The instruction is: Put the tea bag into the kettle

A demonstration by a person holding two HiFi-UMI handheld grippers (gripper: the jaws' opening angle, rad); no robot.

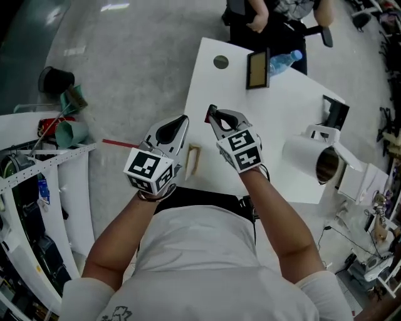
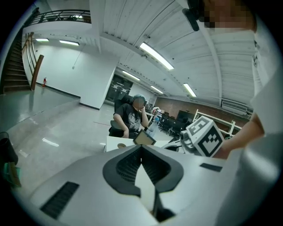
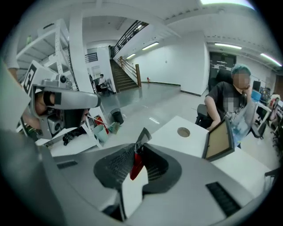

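Observation:
My right gripper (image 1: 212,111) is held above the white table (image 1: 276,106), shut on a small red tea bag packet (image 1: 207,116). In the right gripper view the red packet (image 3: 136,162) is pinched between the pads, and its grey torn top sticks up past the tips of the right gripper (image 3: 139,148). My left gripper (image 1: 183,119) hovers just left of it over the table's near left edge. In the left gripper view the left gripper (image 2: 141,148) is shut with nothing in it. The white kettle (image 1: 307,157) stands at the right, its dark opening facing me.
A beige packet (image 1: 193,160) lies at the table's near edge below the grippers. A framed board (image 1: 257,69), a water bottle (image 1: 285,61) and a round disc (image 1: 220,61) sit at the far end, where a person (image 1: 276,19) is seated. A cluttered shelf (image 1: 56,157) stands at the left.

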